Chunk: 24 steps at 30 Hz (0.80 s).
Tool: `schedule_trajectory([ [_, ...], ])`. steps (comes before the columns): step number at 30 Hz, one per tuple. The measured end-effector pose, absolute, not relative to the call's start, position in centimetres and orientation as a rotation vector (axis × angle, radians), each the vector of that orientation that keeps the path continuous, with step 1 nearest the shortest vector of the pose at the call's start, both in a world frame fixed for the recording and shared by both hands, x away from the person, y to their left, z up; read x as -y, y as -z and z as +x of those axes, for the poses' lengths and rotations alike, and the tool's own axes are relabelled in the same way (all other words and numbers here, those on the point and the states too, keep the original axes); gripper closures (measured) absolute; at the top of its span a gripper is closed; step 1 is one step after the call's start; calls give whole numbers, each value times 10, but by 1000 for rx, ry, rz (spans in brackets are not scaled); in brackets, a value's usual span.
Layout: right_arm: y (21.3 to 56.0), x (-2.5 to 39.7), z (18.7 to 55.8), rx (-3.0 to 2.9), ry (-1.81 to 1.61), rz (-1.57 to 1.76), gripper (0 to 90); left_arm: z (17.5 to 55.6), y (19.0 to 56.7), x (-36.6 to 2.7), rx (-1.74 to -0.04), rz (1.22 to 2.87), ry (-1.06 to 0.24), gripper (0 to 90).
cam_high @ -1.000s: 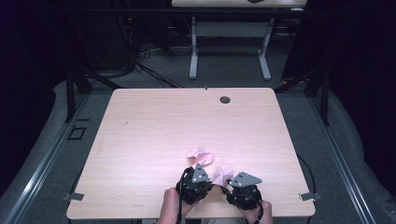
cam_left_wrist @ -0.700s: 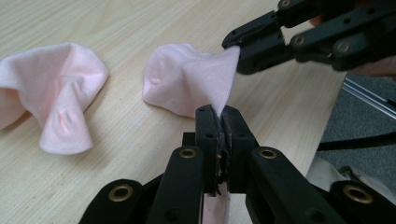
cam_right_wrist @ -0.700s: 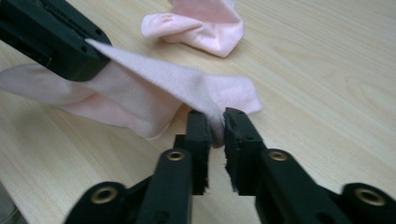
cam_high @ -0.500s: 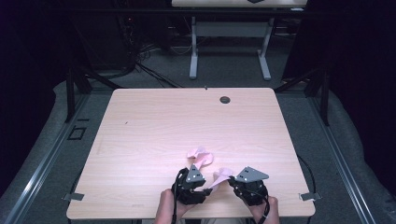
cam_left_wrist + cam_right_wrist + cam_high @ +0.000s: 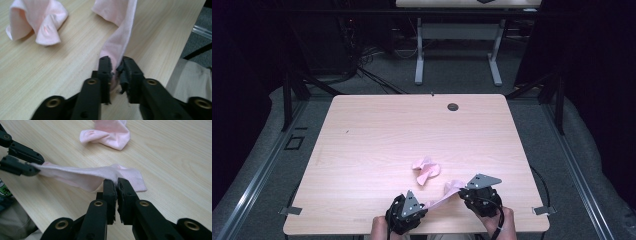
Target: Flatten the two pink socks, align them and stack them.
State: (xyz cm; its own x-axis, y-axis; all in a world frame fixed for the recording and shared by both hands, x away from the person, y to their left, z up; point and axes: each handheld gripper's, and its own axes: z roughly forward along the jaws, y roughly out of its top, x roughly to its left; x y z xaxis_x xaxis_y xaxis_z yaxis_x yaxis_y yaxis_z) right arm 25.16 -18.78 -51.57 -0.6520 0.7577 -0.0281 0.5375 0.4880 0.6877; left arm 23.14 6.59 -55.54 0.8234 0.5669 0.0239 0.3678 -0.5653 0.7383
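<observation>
Nearby, both tongs, left [image 5: 421, 207] and right [image 5: 460, 192], clamped on one pink sock [image 5: 446, 192] beside table's near edge [image 5: 337, 232].

Tabletop [image 5: 377, 140]: pale wood grain, light beige with fine streaks; one small dark round spot [image 5: 453, 106] near the far edge.
Stretched sock [image 5: 85, 176]: plain pale pink, no pattern.
Crumpled sock [image 5: 426, 170]: same pale pink.
Left hand-held gripper [image 5: 116, 68]: black jaws, brass-coloured screws, grey plate.
Right hand-held gripper [image 5: 117, 185]: black, brass-coloured screws, grey plate.
Floor [image 5: 592, 165]: dark grey.
</observation>
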Motion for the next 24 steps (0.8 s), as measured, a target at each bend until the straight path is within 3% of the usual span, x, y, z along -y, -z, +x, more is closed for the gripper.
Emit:
schedule_trajectory([
  [3,511,192,248,-2403,-956,1116,847,233,552,-66,-672,2231,-304,872],
  [11,473,205,229,-2503,-927,1222,842,234,529,-70,-673,2208,-74,878],
  [17,490,194,273,-2527,-827,1228,649,262,544,-75,-803,2227,33,869],
  [24,517,196,308,-2485,-878,1253,562,285,557,-92,-934,2169,86,829],
])
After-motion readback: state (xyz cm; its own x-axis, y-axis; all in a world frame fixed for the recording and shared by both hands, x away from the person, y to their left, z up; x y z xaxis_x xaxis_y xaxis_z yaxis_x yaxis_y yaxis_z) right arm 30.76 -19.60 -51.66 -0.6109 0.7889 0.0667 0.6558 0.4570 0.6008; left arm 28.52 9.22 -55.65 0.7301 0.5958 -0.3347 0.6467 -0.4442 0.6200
